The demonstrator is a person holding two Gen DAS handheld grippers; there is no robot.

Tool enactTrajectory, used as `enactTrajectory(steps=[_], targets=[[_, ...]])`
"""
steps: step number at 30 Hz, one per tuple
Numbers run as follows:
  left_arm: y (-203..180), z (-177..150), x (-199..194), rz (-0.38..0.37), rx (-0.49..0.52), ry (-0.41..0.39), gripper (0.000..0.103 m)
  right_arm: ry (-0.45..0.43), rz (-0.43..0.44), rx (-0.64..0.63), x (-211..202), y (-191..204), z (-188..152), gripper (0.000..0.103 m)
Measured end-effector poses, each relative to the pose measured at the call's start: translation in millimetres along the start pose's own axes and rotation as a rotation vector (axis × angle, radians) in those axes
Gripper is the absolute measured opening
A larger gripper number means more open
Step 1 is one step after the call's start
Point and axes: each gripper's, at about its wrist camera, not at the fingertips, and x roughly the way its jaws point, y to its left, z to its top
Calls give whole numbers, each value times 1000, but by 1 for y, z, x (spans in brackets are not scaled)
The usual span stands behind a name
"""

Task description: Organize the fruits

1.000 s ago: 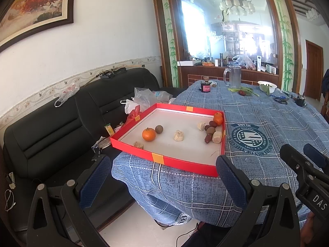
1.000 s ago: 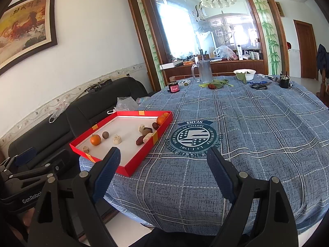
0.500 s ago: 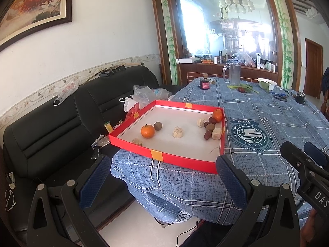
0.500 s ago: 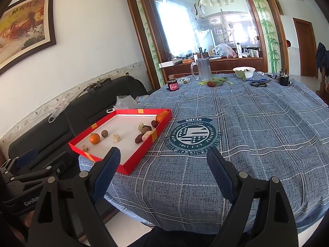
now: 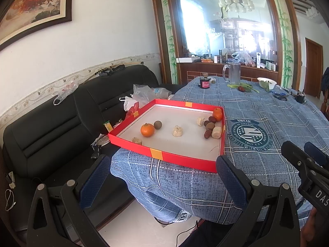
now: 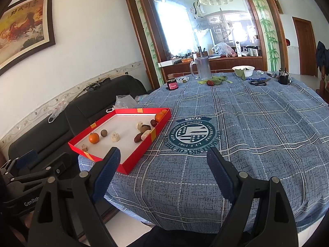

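Both your grippers hang spread and empty short of the table. Your left gripper [image 5: 162, 177] is nearer: the tray [image 5: 181, 160] lies just ahead of its fingers, fruit scattered inside, an orange [image 5: 147, 129] ahead-left. Your right gripper [image 6: 164, 170] faces bare cloth [image 6: 257, 135], tray ahead-left. Clear the near red rim.

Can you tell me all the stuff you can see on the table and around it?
tray: 1, red with white floor, table's near-left edge
oranges: 2, orange, one left in tray, one in far right corner
pale chunks: 4, cream, scattered in tray
brown fruits: about 5, brown and dark red, mostly right side
tablecloth: 1, blue plaid
glass mug: 1, clear, far end
bowl: 1, white, far end
sofa: 1, black, left of table
left gripper: 1, black, blue fingers, open
right gripper: 1, same, open
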Motion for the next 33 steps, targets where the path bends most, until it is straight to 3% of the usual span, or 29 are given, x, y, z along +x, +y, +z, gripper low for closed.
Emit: enactTrajectory(steps=[33], targets=[[5,-4,4,14,-5,8,103,3,-3,-6,5,9,3,86]])
